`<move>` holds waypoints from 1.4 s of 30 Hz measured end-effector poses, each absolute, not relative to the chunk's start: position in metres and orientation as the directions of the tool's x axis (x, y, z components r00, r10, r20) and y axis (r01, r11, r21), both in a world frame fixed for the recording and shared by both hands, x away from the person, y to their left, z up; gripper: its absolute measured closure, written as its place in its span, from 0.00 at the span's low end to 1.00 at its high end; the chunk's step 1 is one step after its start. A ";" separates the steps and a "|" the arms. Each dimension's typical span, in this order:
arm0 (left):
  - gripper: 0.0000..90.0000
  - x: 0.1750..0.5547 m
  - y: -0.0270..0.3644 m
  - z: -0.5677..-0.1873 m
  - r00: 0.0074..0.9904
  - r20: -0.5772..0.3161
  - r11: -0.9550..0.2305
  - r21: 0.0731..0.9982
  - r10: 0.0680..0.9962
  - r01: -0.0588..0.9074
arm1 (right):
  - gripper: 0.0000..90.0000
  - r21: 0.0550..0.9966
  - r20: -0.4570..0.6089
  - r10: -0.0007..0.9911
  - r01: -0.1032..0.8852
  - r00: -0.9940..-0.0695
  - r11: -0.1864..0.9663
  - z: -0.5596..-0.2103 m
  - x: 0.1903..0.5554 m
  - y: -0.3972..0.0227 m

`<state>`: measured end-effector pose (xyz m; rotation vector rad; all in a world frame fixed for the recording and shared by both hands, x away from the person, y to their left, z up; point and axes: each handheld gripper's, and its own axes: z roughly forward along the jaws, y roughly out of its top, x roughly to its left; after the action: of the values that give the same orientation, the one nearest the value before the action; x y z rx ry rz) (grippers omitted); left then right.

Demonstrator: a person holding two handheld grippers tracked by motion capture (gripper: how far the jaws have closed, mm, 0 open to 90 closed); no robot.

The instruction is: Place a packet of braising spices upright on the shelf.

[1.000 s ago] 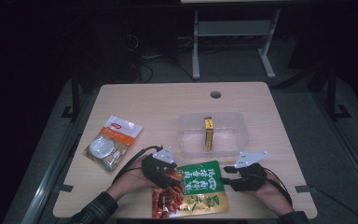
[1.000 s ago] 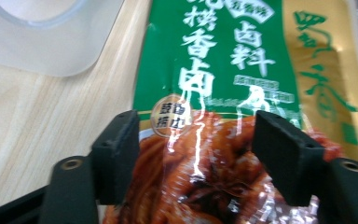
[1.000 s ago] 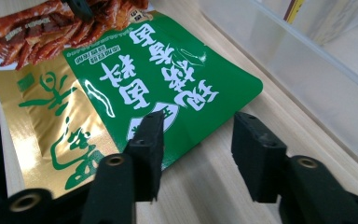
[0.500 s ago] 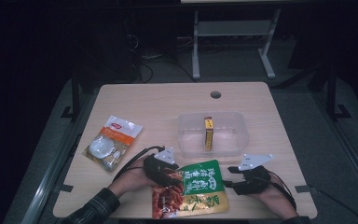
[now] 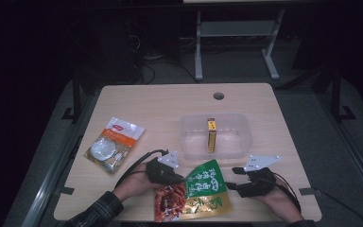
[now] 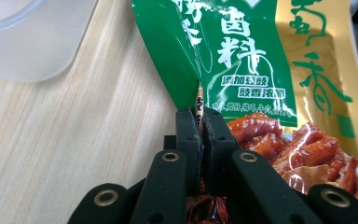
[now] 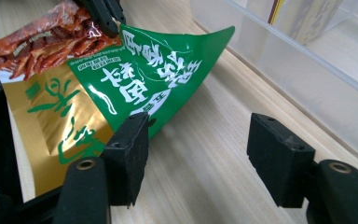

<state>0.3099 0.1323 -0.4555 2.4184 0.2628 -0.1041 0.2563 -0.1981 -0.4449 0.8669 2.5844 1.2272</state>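
While my left gripper (image 6: 200, 122) pinches the green snack packet (image 5: 203, 189) at the table's near edge, its jaws just closed on the packet's edge

I judge it light, thin, slippery foil, best held by a flat seam; my right gripper (image 7: 198, 156) has been opening, nothing between its jaws. I count two packets, the other (image 5: 112, 144) lying left, and one clear tub (image 5: 217, 151) holding one upright yellow box (image 5: 211, 135)

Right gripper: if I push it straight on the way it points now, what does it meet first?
Probably the green snack packet, whose lifted edge lies just ahead of the open right gripper; beyond it the left gripper pinches it. Depth is uncertain.
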 end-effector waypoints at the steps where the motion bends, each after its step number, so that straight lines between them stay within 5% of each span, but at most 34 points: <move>1: 0.97 0.310 0.134 -0.455 0.975 -0.156 -0.735 0.640 0.161 0.224 | 0.41 0.751 0.105 0.561 0.435 -0.821 0.496 -0.445 0.256 -0.199; 24: 0.99 0.301 0.178 -0.412 0.953 -0.169 -0.560 0.779 0.250 0.284 | 0.39 0.766 0.109 0.572 0.436 -0.813 0.473 -0.444 0.260 -0.200; 42: 0.99 0.303 0.215 -0.389 0.869 -0.183 -0.327 0.875 0.460 0.358 | 0.30 0.829 0.205 0.450 0.398 -0.869 0.392 -0.429 0.258 -0.154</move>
<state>0.3033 0.2155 -0.3886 1.9473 0.6019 0.1169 0.2580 -0.1537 -0.4293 0.7857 2.5773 1.5111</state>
